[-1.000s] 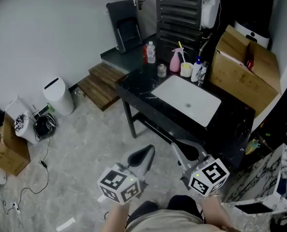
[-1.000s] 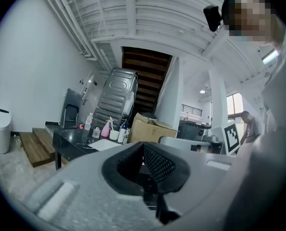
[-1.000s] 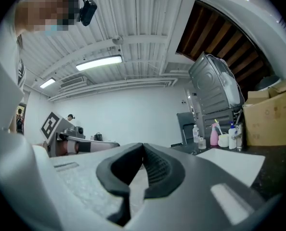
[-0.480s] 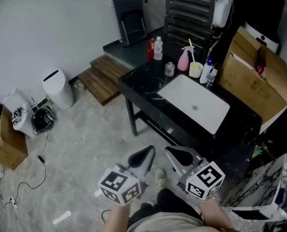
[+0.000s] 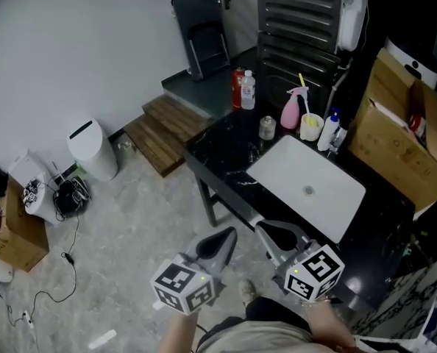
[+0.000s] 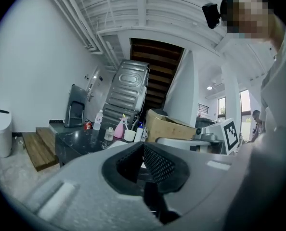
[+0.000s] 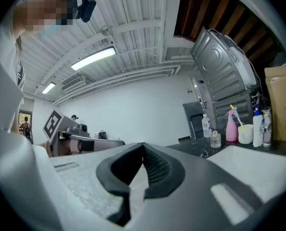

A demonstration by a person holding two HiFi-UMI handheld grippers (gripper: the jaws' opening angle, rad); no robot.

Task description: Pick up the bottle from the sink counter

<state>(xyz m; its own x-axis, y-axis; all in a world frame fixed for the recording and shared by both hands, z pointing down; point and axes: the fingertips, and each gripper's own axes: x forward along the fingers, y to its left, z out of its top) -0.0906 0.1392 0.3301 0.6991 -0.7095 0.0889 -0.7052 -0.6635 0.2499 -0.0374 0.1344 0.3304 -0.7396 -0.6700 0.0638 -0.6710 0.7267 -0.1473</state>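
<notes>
Head view, bottle [image 5: 249,90] upright — cap up, left gripper [image 5: 218,239], right gripper [image 5: 275,233], jaws clenched, empty.

Grey claws [image 5: 220,235] [image 5: 268,230] bear black-and-white marker cubes [image 5: 183,287] [image 5: 314,271]

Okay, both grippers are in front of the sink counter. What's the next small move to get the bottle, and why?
Probably carry the right gripper forward over the counter toward the clear bottle. Its jaws are shut and empty at the near edge, while the bottle stands at the far corner beside a red can, likely out of reach.
</notes>
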